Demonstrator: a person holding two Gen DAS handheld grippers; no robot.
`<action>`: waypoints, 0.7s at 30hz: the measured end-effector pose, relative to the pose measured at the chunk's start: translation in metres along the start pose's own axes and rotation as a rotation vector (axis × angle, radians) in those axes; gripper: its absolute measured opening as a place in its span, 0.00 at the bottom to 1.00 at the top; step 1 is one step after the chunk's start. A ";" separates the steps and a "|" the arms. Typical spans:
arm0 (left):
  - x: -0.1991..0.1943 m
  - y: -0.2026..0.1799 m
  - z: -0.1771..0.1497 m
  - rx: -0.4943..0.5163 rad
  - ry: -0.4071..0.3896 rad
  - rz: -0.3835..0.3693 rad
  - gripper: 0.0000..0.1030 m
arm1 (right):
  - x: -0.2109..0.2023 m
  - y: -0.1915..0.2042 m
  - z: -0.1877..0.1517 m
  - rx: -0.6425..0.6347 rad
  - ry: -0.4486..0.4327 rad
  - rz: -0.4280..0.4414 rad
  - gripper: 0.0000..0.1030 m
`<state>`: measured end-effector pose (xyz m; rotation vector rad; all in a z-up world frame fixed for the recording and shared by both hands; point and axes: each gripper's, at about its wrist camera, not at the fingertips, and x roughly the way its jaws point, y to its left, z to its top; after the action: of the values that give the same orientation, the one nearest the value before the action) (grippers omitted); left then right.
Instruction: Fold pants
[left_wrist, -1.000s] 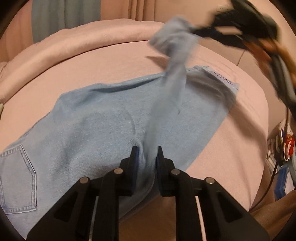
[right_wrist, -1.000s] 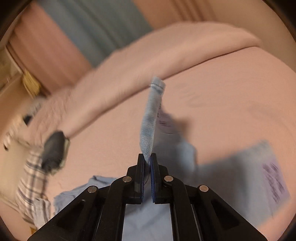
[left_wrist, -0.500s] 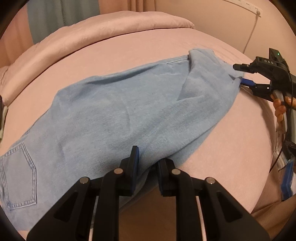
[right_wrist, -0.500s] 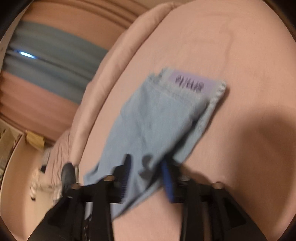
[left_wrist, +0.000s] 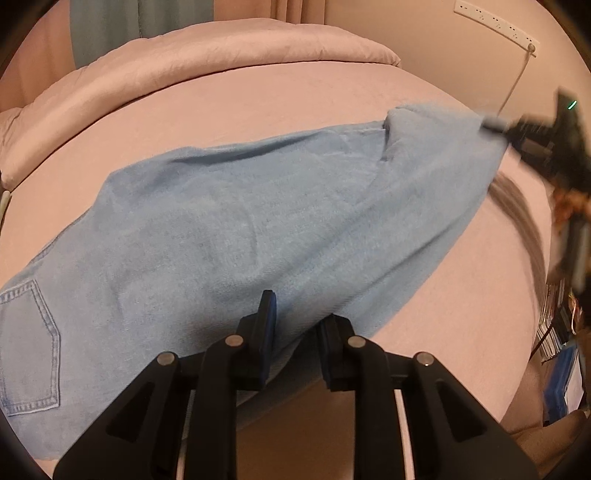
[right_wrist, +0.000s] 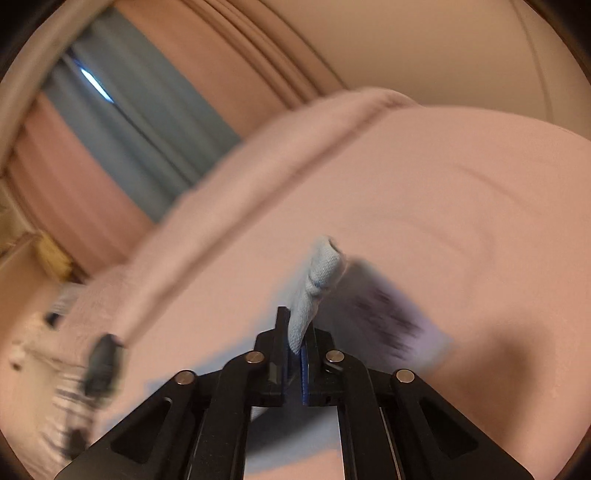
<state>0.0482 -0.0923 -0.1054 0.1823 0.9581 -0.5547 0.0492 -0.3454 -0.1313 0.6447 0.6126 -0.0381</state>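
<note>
Denim fills both your tongs: your left gripper (left_wrist: 297, 325) has jaws easing apart, a fold of the light blue jeans (left_wrist: 240, 229) between the pads. Your right gripper (right_wrist: 295, 354) is clamped tight on a hem corner of the jeans (right_wrist: 314, 288), lifting it. From there they spread across the pink bed (left_wrist: 258, 103), back pocket (left_wrist: 29, 350) at the left.
</note>
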 end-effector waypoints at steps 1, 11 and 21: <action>0.000 0.001 0.001 0.002 0.005 -0.004 0.24 | 0.010 -0.013 -0.007 0.005 0.046 -0.034 0.04; -0.062 0.044 0.014 -0.102 -0.122 -0.114 0.46 | -0.020 -0.027 0.017 -0.028 -0.008 -0.271 0.48; -0.003 0.096 0.053 -0.174 -0.032 0.000 0.44 | 0.082 0.139 0.000 -0.719 0.351 0.189 0.48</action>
<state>0.1361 -0.0302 -0.0814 0.0176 0.9698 -0.4707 0.1467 -0.2212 -0.0997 0.0021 0.8388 0.4631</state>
